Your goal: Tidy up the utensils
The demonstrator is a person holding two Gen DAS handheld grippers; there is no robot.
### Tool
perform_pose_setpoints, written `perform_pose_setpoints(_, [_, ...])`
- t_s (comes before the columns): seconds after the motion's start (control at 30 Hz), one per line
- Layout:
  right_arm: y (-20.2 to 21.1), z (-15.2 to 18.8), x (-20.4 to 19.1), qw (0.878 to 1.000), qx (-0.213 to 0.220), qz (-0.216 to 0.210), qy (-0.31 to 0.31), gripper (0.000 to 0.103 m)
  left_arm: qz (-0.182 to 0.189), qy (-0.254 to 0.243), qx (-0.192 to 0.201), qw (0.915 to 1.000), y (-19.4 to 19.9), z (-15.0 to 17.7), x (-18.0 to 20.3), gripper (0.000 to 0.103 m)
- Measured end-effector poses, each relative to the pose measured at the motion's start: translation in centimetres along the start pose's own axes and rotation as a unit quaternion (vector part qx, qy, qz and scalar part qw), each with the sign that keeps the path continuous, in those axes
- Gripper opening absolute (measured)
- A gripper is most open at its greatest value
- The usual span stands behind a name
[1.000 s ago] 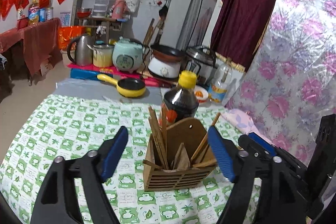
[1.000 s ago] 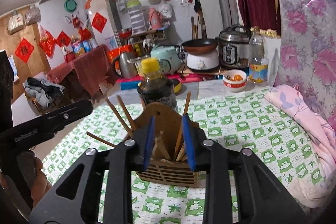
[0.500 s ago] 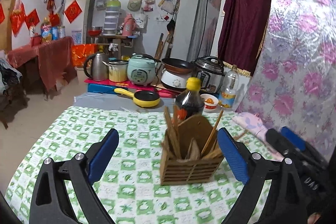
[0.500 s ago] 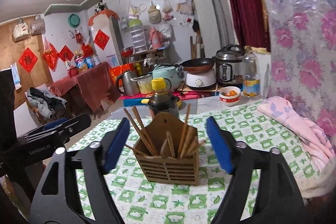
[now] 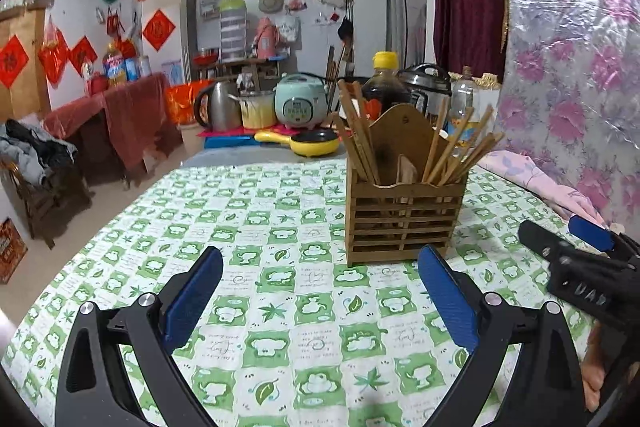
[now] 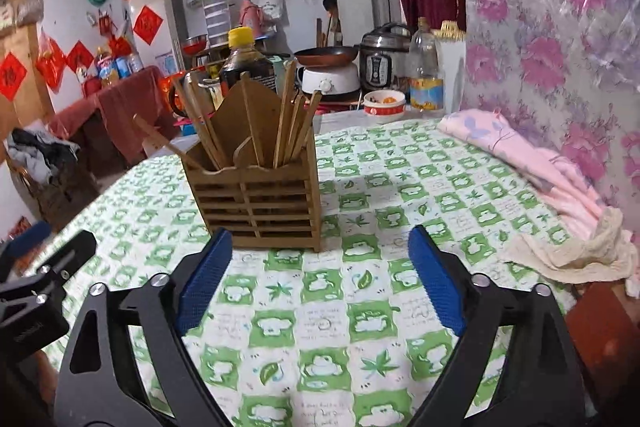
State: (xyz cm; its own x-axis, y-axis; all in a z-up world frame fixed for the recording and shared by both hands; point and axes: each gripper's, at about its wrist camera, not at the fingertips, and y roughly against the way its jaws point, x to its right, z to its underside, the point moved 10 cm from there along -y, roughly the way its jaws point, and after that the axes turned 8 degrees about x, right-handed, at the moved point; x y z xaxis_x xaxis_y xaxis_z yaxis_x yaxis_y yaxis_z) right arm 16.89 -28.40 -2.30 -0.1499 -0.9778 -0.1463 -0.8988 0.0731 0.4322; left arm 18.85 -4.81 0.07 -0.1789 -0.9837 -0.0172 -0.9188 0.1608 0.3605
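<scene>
On green-checked tablecloth [image 5: 280, 307], wooden holder [image 5: 404, 223], chopsticks [image 5: 452, 151] inside

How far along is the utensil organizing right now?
Looks nearly done: the chopsticks stand in the wooden holder on the tablecloth. Nothing is in hand; the left gripper is open and the right gripper is opening, empty. No loose utensils show.

Both wrist cameras look low across the table, close to the wooden chopstick holder [image 5: 404, 215] [image 6: 262, 205]; each view shares it.
</scene>
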Motion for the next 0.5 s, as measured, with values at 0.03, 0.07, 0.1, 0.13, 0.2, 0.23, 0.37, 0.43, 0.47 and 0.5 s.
perform_pose_setpoints(0.03, [0.4, 0.2, -0.2, 1.000, 0.003, 0.002, 0.006, 0.090, -0.001, -0.002, 0.004, 1.0000, 0.3, 0.1, 0.1, 0.096])
perform_pose_setpoints(0.07, [0.6, 0.3, -0.4, 1.000, 0.008, 0.003, 0.011, 0.090, -0.002, -0.004, 0.008, 1.0000, 0.6, 0.1, 0.1, 0.096])
perform_pose_setpoints(0.1, [1.1, 0.5, -0.7, 1.000, 0.016, 0.005, 0.017, 0.090, -0.003, -0.006, 0.012, 0.9999, 0.9, 0.2, 0.2, 0.096])
perform_pose_setpoints(0.13, [1.5, 0.7, -0.8, 1.000, 0.022, 0.007, 0.022, 0.090, -0.003, -0.007, 0.015, 0.9999, 1.1, 0.2, 0.2, 0.096])
perform_pose_setpoints(0.2, [2.3, 1.0, -1.1, 0.999, 0.036, 0.013, 0.034, 0.090, -0.003, -0.007, 0.022, 0.9997, 1.6, 0.1, 0.2, 0.096])
perform_pose_setpoints(0.23, [2.7, 1.0, -1.2, 0.998, 0.044, 0.018, 0.041, 0.090, -0.004, -0.006, 0.026, 0.9996, 1.8, 0.0, 0.1, 0.096])
perform_pose_setpoints(0.37, [3.7, 0.5, -1.0, 0.996, 0.067, 0.027, 0.046, 0.092, -0.010, -0.004, 0.034, 0.9994, 2.1, -0.3, -0.1, 0.096])
perform_pose_setpoints(0.43, [4.0, 0.5, -0.6, 0.997, 0.069, 0.030, 0.036, 0.092, -0.014, -0.005, 0.037, 0.9992, 2.3, -0.4, -0.2, 0.096])
perform_pose_setpoints(0.47, [4.1, 0.4, -0.2, 0.997, 0.070, 0.030, 0.029, 0.092, -0.016, -0.004, 0.040, 0.9990, 2.4, -0.5, -0.2, 0.096])
perform_pose_setpoints(0.5, [4.3, 0.4, 0.0, 0.997, 0.070, 0.030, 0.023, 0.092, -0.017, -0.004, 0.043, 0.9989, 2.5, -0.6, -0.3, 0.096])
